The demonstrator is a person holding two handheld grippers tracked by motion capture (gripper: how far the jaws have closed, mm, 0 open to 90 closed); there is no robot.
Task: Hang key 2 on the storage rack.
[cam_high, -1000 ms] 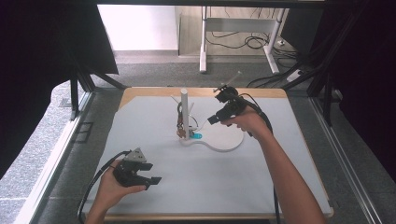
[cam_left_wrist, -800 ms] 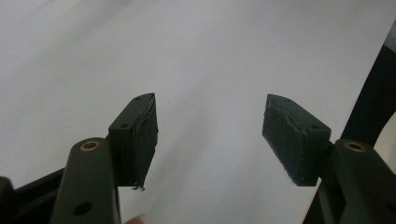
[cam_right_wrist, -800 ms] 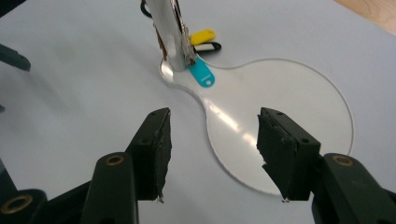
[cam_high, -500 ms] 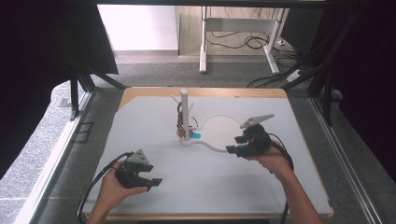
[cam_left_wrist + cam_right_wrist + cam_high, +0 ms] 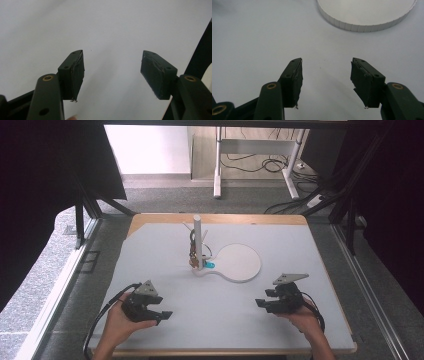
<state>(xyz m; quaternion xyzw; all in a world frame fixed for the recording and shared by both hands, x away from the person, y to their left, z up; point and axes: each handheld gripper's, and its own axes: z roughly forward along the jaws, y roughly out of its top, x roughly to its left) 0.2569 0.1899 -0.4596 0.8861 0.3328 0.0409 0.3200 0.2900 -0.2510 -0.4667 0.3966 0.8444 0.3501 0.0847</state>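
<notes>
A white stand with an upright post (image 5: 197, 236) and a round flat base plate (image 5: 240, 262) sits mid-table; small dark items and a blue piece (image 5: 210, 265) hang or lie at the post's foot. My left gripper (image 5: 164, 316) rests low at the front left, held by a hand, jaws open over bare tabletop (image 5: 112, 67). My right gripper (image 5: 260, 303) rests at the front right, jaws open with nothing between them (image 5: 326, 72). The round plate's rim (image 5: 362, 26) lies just beyond the right gripper's fingertips.
The grey mat (image 5: 150, 255) covers a wooden table with its edge (image 5: 220, 218) at the back. Black frame legs (image 5: 80, 220) stand at the left and right sides. A desk frame and cables (image 5: 260, 165) lie on the floor behind.
My right gripper has pulled back from near the post to the front right of the table and come down low. The left gripper has stayed put.
</notes>
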